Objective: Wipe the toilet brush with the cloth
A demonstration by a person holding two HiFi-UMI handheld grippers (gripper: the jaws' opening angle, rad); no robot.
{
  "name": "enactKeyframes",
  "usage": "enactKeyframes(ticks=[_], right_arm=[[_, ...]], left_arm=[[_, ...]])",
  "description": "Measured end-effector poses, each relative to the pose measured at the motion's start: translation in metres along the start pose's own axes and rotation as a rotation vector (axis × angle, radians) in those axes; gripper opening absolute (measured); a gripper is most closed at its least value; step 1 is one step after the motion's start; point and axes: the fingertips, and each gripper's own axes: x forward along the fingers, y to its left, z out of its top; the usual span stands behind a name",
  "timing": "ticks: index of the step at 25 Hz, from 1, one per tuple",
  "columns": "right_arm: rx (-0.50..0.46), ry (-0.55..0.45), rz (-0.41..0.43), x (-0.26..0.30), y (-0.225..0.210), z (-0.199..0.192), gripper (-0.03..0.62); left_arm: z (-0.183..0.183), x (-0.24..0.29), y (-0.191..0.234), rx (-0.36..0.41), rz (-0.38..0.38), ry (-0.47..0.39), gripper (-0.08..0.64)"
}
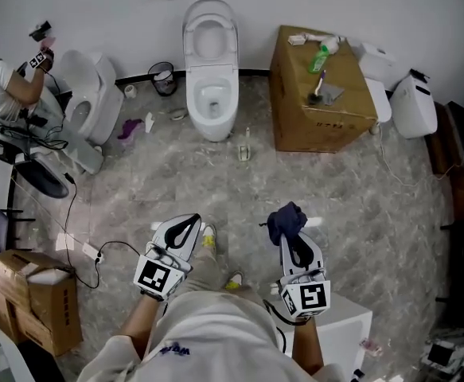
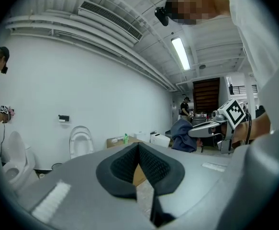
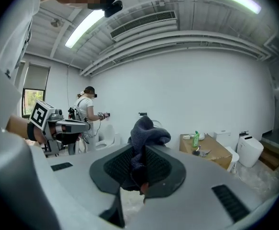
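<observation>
The right tool (image 1: pixel 291 232) is clamped on a dark blue cloth (image 1: pixel 286 217), soft and bunched, its length running along the jaws and spilling past their tips. The left tool (image 1: pixel 190 223) beside it is closed on nothing. Well ahead of both, the toilet brush (image 1: pixel 245 146) stands upright on the marbled floor (image 1: pixel 335 189), too small to make out.

I see a grey stone floor (image 1: pixel 359 205). A white toilet (image 1: pixel 210 78) stands on it by the wall. A big brown box (image 1: pixel 295 78) sits just beside it, and a small black bin (image 1: pixel 163 78) on its other side.
</observation>
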Motion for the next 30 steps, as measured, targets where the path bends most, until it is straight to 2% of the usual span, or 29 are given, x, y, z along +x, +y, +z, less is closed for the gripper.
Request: enactKeyframes(ticks=[5, 13, 18, 25, 30], right_arm=[[-0.021, 0.039, -0.049, 0.057, -0.007, 0.028, 0.063], [-0.067, 0.100, -0.127, 0.125, 0.004, 0.062, 0.063], [-0.047, 0.123, -0.149, 0.148, 0.020, 0.065, 0.063], [-0.073, 0.164, -0.167, 0.168, 0.024, 0.070, 0.064], [-0.056, 0.177, -0.180, 0.173, 0.019, 0.062, 0.063]], left_arm=[[0.028, 0.029, 0.060, 0.041, -0.045, -0.075, -0.003], [0.021, 0.055, 0.152, 0.026, -0.090, -0.090, -0.003], [0.021, 0.057, 0.170, 0.055, -0.140, -0.116, -0.003], [0.008, 0.065, 0.200, -0.015, -0.127, -0.101, -0.003], [0.000, 0.075, 0.207, -0.037, -0.124, -0.075, -0.003]])
